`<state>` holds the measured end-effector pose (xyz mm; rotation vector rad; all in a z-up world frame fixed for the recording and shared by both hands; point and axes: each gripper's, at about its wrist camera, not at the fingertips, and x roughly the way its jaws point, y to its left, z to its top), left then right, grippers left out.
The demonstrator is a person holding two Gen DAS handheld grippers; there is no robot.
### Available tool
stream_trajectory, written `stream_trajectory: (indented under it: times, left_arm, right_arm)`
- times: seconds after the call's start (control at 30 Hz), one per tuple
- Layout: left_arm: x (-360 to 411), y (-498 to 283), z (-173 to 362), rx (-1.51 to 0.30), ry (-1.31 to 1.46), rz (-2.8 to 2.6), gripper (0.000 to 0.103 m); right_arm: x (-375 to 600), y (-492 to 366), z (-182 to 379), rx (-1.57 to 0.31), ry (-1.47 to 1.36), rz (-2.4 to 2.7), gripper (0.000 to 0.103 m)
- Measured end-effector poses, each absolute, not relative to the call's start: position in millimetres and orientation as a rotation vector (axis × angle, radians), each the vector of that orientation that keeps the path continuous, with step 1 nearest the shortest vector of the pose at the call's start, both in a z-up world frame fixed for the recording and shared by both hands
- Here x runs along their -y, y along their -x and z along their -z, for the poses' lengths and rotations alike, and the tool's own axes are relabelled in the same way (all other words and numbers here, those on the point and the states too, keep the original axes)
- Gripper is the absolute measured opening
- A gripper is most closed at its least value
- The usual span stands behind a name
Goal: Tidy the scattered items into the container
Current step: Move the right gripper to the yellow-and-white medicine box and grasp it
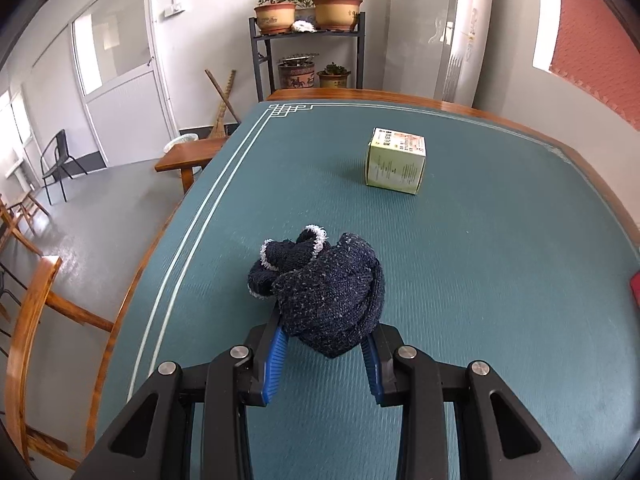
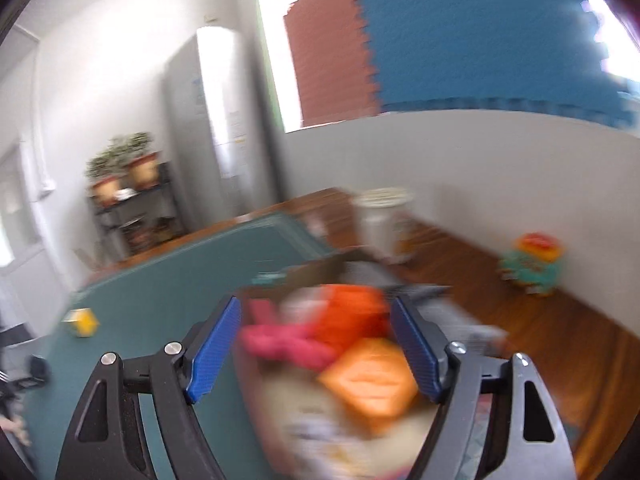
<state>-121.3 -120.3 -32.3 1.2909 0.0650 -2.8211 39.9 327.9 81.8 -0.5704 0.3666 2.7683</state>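
Chairs of bent wood point(image 1: 28, 320) are seen at the far left of the left wrist view, beside the edge of a table covered with a teal mat point(image 1: 480, 260). Near the middle of that view, a bundle of dark blue knitted fabric with white trim point(image 1: 320, 284) is pinched between the blue pads of the left gripper point(image 1: 326, 344), and it is bunched above the mat. Further back and to the right, a small pale green carton point(image 1: 395, 166) stands on the mat, well apart from the bundle. A rack of potted plants point(image 1: 308, 36) is seen against the back wall.

The right wrist view is heavily blurred. At its left, a small yellow object point(image 2: 82, 322) lies on the mat. At the centre, the right gripper point(image 2: 316, 344) is held with its fingers spread wide and nothing between them. Beyond its fingers an open container point(image 2: 320, 272) sits at the mat's edge, filled with items: a pink thing point(image 2: 280, 344), an orange-red thing point(image 2: 352, 316) and an orange packet point(image 2: 372, 388). What these items are cannot be told. To the right, a colourful toy point(image 2: 532, 264) stands on the bare wood by the wall.
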Motion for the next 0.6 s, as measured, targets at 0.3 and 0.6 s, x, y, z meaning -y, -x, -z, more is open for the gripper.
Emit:
stream_trajectory:
  times: [0.3, 0.6]
  left_arm:
    - [149.3, 73.9, 17.9, -0.109, -1.234, 2.875, 0.035]
    - [168.5, 56.5, 13.5, -0.221, -1.200, 2.871, 0.035]
  right_arm:
    - [-170.4, 69.8, -65.0, -0.170, 0.857, -3.021, 0.081]
    - [-66.6, 151.0, -33.4, -0.108, 1.043, -3.066, 0.081]
